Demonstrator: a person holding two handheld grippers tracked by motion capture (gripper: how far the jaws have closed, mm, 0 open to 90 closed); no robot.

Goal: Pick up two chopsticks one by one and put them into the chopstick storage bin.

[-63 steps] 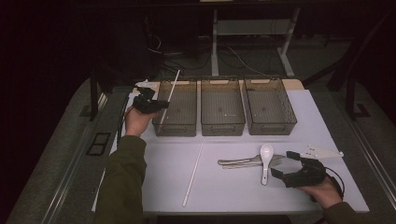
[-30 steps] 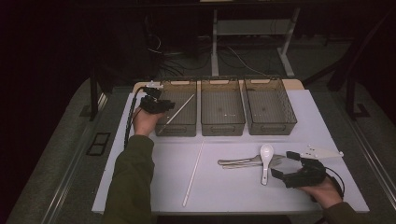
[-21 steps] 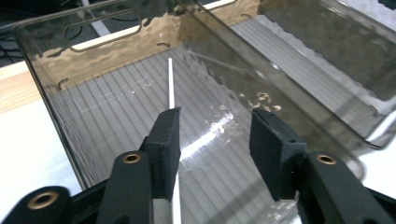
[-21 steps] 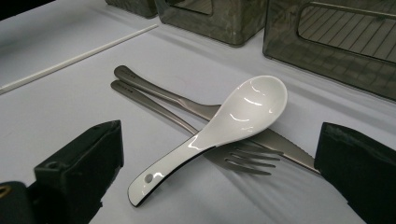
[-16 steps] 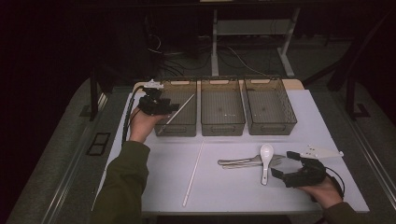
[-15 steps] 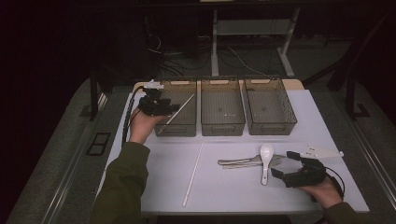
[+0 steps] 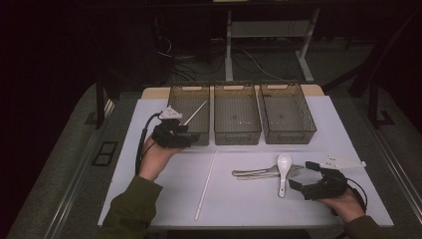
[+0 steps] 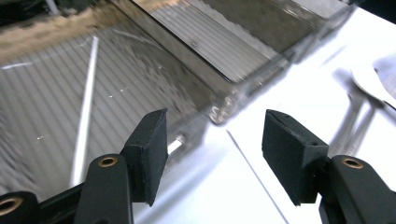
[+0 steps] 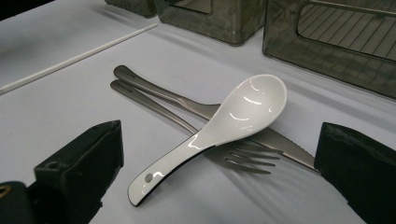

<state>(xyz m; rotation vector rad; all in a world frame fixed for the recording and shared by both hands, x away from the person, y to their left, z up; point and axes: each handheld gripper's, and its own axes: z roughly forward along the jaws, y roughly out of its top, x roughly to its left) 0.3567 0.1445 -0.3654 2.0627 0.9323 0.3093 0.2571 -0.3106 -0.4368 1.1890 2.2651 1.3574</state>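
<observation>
open black left gripper [image 8: 212, 163], jaws just widened and empty, faces a white stick [image 8: 85, 109] inside a clear bin [image 8: 219, 109].

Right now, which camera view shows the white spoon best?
The right gripper view: the white spoon is close and whole, lying across a knife and a fork. The high view shows it small; the left gripper view shows a blurred bowl edge.

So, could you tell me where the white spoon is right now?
In the high view the white spoon lies on the table's right half, across the knife and fork, just left of the open right gripper.
</observation>
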